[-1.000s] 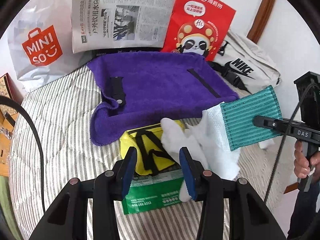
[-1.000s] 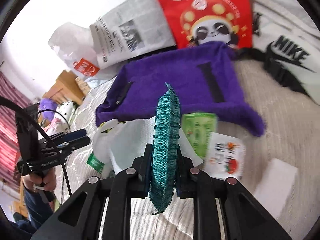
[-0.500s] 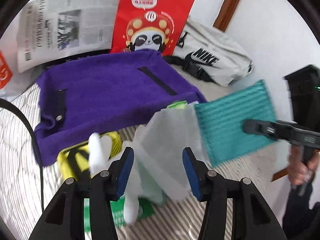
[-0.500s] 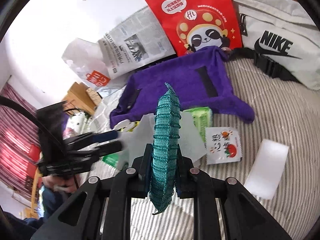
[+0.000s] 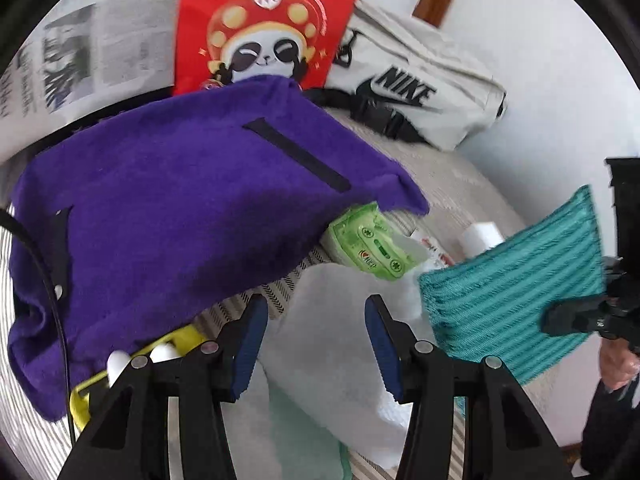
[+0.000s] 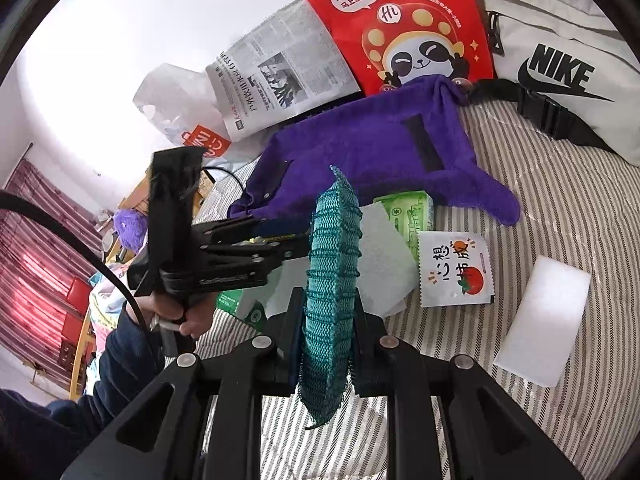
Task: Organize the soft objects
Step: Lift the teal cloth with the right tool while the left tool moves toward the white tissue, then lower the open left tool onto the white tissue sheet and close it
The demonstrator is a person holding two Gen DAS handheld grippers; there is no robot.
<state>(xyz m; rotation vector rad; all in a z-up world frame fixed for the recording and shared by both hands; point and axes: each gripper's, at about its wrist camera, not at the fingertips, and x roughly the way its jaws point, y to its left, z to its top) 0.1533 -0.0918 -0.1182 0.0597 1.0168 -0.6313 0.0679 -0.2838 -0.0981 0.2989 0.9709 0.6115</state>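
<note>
Cloth [image 6: 332, 292]: clamped in right tool [image 6: 326, 344], lifted further off bed [image 6: 560, 200].
Left tool [image 5: 316, 340]: spread, moved over white sheet [image 5: 340, 320]; grasp likely next.

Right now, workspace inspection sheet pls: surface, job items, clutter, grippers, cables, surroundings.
Surface: striped bedding, mostly covered.
Job's things: teal cloth lifted off the bed; white cloth hanging from it; purple towel spread flat.
Clutter: green tissue pack, tomato sachet, white foam block, yellow pouch, red panda bag, newspaper, Nike bag, Miniso bag.
Grippers: right gripper jaws clamped on teal cloth; left gripper jaws open around the white cloth, not gripping.
Cables: black cable over the towel.
Surroundings: white wall, red curtain.
</note>
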